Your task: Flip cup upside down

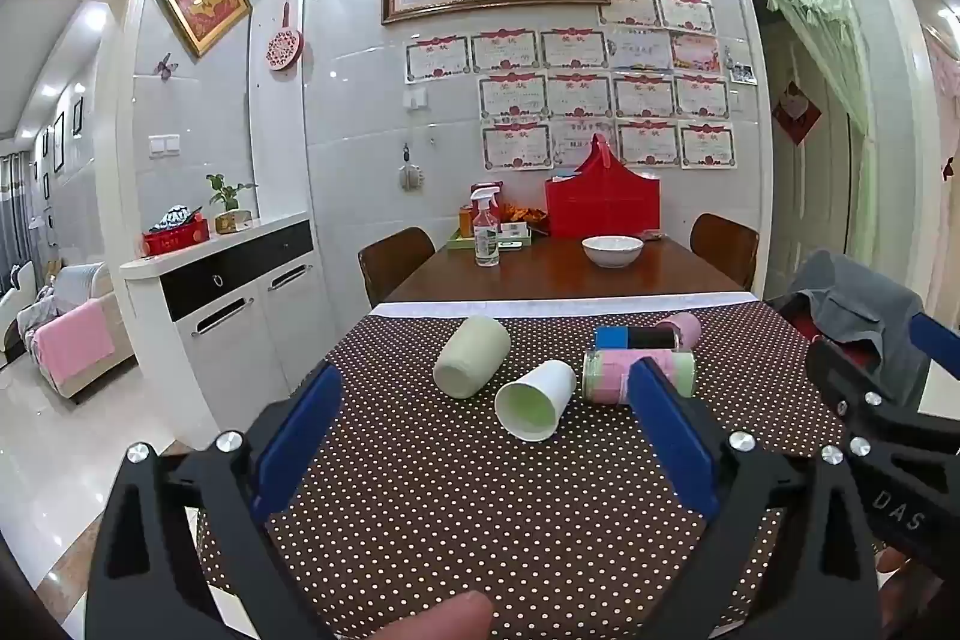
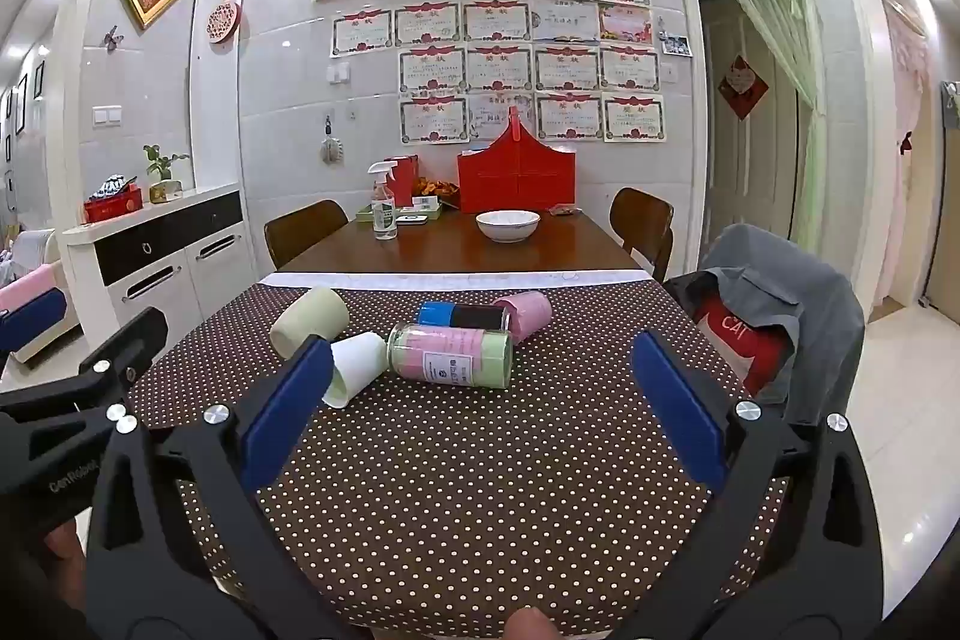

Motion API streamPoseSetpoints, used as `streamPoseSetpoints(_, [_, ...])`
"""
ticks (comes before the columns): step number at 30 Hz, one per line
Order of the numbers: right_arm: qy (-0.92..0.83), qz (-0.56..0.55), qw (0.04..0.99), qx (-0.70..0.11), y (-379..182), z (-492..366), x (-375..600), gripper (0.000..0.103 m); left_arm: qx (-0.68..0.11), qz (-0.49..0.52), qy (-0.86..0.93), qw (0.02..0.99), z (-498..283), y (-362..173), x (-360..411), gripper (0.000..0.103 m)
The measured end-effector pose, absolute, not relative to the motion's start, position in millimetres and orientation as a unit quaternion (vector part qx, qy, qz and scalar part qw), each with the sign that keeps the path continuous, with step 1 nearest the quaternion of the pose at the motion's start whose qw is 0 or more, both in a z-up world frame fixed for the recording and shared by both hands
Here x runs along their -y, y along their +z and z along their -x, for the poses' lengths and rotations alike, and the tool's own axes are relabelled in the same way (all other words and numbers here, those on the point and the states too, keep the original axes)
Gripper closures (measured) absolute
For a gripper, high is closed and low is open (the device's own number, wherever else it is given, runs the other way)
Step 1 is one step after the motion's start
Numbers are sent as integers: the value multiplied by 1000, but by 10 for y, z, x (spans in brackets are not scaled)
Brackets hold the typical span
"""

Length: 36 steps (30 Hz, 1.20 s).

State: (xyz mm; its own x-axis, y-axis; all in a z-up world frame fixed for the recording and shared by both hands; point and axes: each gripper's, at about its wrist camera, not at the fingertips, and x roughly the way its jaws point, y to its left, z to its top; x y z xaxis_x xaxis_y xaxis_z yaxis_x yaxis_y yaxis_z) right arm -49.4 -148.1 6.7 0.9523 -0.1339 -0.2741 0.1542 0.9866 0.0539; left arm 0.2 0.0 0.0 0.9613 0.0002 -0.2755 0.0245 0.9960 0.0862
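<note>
A white paper cup [image 1: 534, 399] lies on its side on the polka-dot tablecloth [image 1: 480, 508], mouth toward me; it also shows in the right wrist view [image 2: 355, 365]. A pale green cup [image 1: 471, 355] lies on its side to its left [image 2: 309, 321]. A pink cup [image 1: 681, 328] lies at the back right [image 2: 525, 313]. My left gripper [image 1: 483, 400] is open and empty, just short of the paper cup. My right gripper [image 2: 483, 370] is open and empty, short of a pink-green jar [image 2: 450, 355].
The pink-green jar [image 1: 636, 375] and a blue-black can [image 1: 636, 338] lie on the cloth. A white bowl [image 1: 612, 251], spray bottle [image 1: 485, 235] and red basket [image 1: 603, 208] stand on the far wooden table. A chair with grey cloth [image 2: 774, 304] is at the right.
</note>
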Motion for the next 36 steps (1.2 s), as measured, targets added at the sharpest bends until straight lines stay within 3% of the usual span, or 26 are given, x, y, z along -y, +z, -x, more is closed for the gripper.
streamPoseSetpoints(36, [-78, -29, 988, -127, 136, 547, 1458, 6, -134, -44, -6, 990, 56, 94, -99, 8])
